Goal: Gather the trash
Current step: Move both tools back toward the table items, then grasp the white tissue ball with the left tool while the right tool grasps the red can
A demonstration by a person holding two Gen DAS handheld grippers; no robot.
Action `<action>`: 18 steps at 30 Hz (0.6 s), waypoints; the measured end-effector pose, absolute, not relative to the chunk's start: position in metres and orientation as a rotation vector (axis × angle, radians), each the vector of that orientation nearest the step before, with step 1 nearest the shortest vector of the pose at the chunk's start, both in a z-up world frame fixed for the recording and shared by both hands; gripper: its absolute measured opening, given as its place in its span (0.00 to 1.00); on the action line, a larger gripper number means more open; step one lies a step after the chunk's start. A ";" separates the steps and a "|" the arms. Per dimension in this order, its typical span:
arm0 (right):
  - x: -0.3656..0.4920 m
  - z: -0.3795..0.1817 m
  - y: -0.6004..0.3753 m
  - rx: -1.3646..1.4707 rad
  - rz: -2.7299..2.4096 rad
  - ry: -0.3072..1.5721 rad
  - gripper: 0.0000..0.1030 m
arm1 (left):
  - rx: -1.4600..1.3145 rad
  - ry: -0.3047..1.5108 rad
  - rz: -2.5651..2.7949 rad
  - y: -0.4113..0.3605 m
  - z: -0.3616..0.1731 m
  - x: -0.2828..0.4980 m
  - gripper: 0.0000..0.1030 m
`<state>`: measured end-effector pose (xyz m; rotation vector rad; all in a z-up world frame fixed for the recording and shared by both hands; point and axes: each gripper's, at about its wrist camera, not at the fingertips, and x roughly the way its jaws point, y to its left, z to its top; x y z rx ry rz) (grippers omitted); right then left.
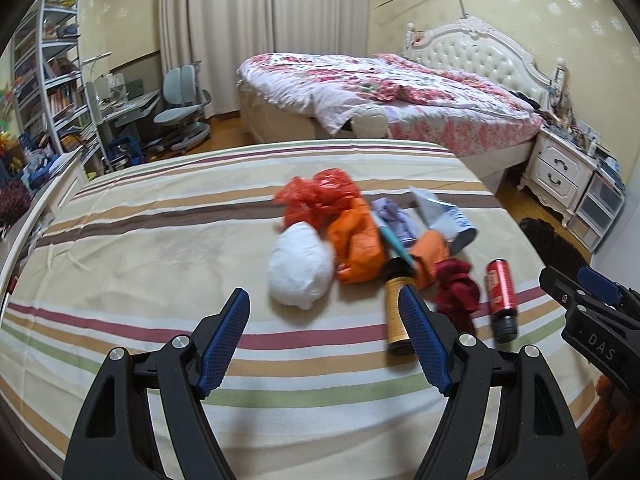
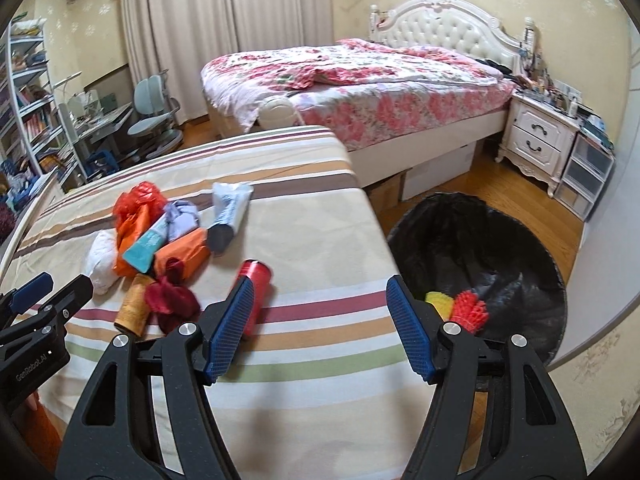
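A heap of trash lies on the striped bed: a white wad, red plastic bag, orange bag, teal tube, amber bottle, dark red cloth, red can and a grey-white tube. My left gripper is open and empty, hovering just short of the white wad. My right gripper is open and empty above the bed's right edge, its left finger beside the red can. A black-lined bin on the floor holds yellow and red scraps.
A floral bed with a white headboard stands behind. A white nightstand and drawer unit are at the right. A desk, grey chair and bookshelf fill the left. Wooden floor lies between the beds.
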<state>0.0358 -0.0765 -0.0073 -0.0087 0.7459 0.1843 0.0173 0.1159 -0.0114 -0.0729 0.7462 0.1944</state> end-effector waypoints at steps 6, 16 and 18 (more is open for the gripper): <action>0.041 -0.019 -0.050 -0.045 0.220 0.790 0.64 | -0.097 0.764 0.237 0.142 -0.019 0.016 0.72; 0.045 -0.030 -0.042 -0.055 0.239 0.842 0.41 | -0.105 0.776 0.236 0.151 -0.026 0.020 0.72; 0.047 -0.031 -0.041 -0.050 0.241 0.850 0.34 | -0.098 0.779 0.232 0.150 -0.027 0.024 0.72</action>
